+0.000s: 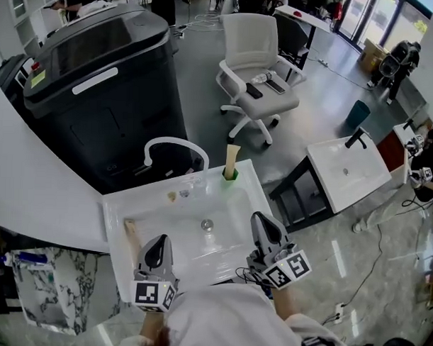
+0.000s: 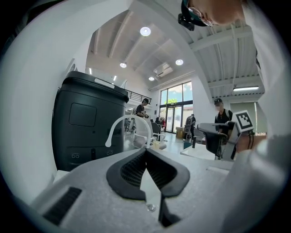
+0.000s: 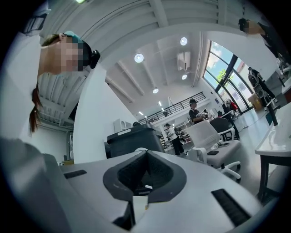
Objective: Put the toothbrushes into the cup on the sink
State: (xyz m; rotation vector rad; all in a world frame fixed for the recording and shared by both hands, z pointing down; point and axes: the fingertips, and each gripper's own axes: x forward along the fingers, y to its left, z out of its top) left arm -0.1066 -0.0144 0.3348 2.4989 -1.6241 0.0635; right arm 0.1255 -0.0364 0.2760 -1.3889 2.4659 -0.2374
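A large black bin [image 1: 99,86] stands at left. A white office chair [image 1: 257,71] and a spare washbasin [image 1: 348,170] stand to its right.

The sink [image 1: 113,216] is glossy white, the tap [image 1: 176,141] smooth white, the bin [image 1: 99,79] dark matt plastic, the floor [image 1: 326,87] polished.

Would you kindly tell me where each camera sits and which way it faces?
Head view: on the person's head, looking steeply down at the sink and cup; the left gripper, right gripper and white clothing show.
Left gripper view: on the left gripper, facing the faucet; its shut jaws show.
Right gripper view: on the right gripper, tilted up toward the ceiling; its shut jaws show.
Shared: all three catch the black bin.
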